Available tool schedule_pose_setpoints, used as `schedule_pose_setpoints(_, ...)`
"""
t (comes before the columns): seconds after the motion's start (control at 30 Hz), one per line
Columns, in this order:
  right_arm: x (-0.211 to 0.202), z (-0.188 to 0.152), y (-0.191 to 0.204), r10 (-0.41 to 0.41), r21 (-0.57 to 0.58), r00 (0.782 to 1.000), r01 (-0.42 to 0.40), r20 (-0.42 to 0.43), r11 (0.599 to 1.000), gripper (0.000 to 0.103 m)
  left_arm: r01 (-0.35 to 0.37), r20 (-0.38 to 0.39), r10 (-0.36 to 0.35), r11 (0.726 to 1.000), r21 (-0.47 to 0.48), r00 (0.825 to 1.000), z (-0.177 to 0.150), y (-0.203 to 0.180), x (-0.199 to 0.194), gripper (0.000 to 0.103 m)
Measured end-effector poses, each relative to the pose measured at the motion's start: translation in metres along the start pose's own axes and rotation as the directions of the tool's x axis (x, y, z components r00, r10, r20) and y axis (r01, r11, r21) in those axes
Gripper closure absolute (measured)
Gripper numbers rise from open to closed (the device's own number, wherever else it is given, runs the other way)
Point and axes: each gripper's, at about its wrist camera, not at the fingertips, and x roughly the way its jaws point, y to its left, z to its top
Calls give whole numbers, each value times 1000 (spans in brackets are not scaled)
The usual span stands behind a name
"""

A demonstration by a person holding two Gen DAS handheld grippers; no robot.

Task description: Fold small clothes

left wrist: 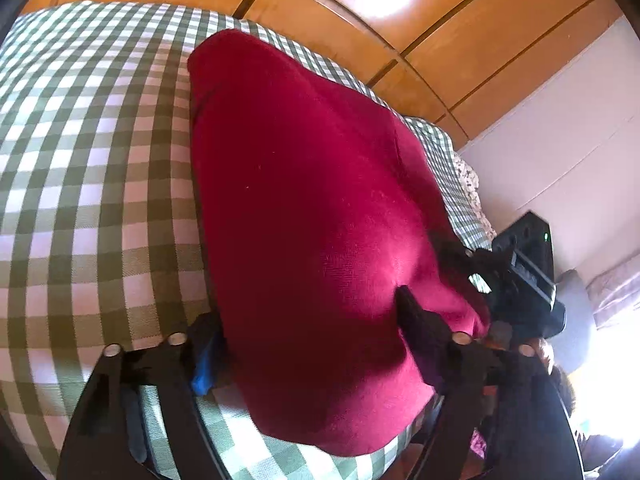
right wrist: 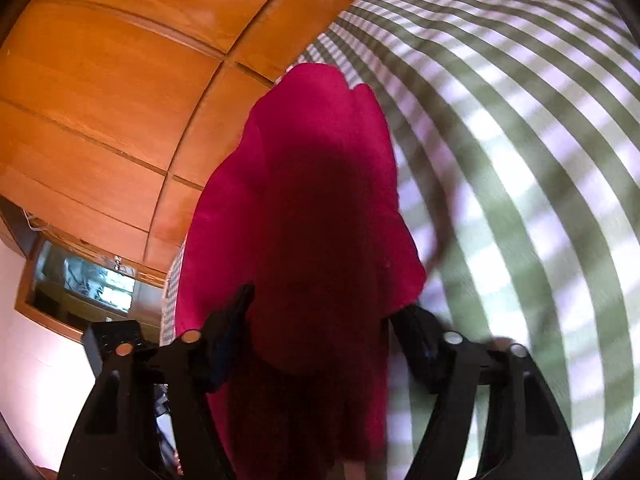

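Garment: a red garment [left wrist: 320,208] lies on the checked cover [left wrist: 92,168], long axis running away from both cameras, near end at the front edge of the bed.
Left gripper: the left gripper [left wrist: 308,324] straddles the near end of the garment; one finger [left wrist: 416,320] lies on top of the cloth, the other, with a blue pad [left wrist: 204,364], sits at the cloth's side edge on the cover.
Left state: jaws apart with cloth between them; I see no pinch yet.
Right gripper: the right gripper [right wrist: 320,320] straddles the garment's [right wrist: 312,208] near end from its own side, a finger on each flank.
Right state: jaws part-way apart, cloth between; the middle is in deep shadow and blurred, so whether the pads press is probably no, but I cannot be sure.
Why placed so: both tools sit at the same near edge, which suits lifting that end and carrying it over to the far end for a fold.
Step, as judged: taking hold of the near edge; the fold itself is not yet made.
Surroundings: wooden panels [left wrist: 440,40] stand behind the bed; the right gripper's body also shows at the right of the left view.
Containers: none in view holding anything; a recess [right wrist: 84,284] in the wall, seen from the right wrist, has contents too small to tell.
Risk: a grip on only the top layer would leave the lower layer behind.
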Motion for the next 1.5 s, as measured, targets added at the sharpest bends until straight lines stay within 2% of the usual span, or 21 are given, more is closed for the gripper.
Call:
schedule_pose_setpoints(0.13,5,-1,11,36,-14,999,-36,6,999,54,-10,-2,10,1000,22,1000,11,-4,-2,41)
schedule_pose_setpoints(0.27,11,-4,25,29,-63,999,-28,19,998,57,-47,7,47,998,50,999,17,-8,-7,45)
schedule_pose_setpoints(0.47,35,1,62,69,-173,997,-60,44,983,58,-150,104,140,984,99,985,30,-6,-31,46)
schedule_pose_setpoints(0.67,86,21,97,118,-228,993,-113,11,967,58,-260,199,243,963,64,949,53,23,-52,46)
schedule_pose_setpoints(0.83,132,41,129,127,-302,992,-123,-8,945,58,-309,251,291,951,32,923,83,52,-63,46)
schedule_pose_setpoints(0.93,157,57,147,140,-338,990,-127,13,933,58,-326,292,303,945,31,907,107,70,-67,46)
schedule_pose_setpoints(1.2,220,89,174,102,-373,993,-75,52,925,58,-392,309,374,920,-4,874,159,107,-57,46)
schedule_pose_setpoints(1.23,229,92,175,85,-381,995,-58,55,923,58,-408,304,390,913,-5,869,163,114,-53,45)
schedule_pose_setpoints(1.3,249,98,172,-5,-425,997,37,78,904,54,-445,275,428,895,0,861,170,128,-38,43)
schedule_pose_setpoints(1.33,260,96,170,-52,-452,995,85,85,888,49,-461,261,444,887,3,857,170,137,-29,40)
schedule_pose_setpoints(1.37,269,94,164,-77,-455,994,104,79,884,49,-466,270,448,885,2,852,166,145,-24,32)
schedule_pose_setpoints(1.4,269,96,161,-72,-440,994,98,76,893,47,-455,278,439,891,-7,855,160,149,-23,26)
schedule_pose_setpoints(1.47,270,96,156,-65,-429,995,93,81,899,44,-392,277,392,918,-56,877,155,160,-29,22)
schedule_pose_setpoints(1.5,271,97,155,-63,-428,995,91,80,899,43,-392,276,393,918,-62,877,154,161,-29,20)
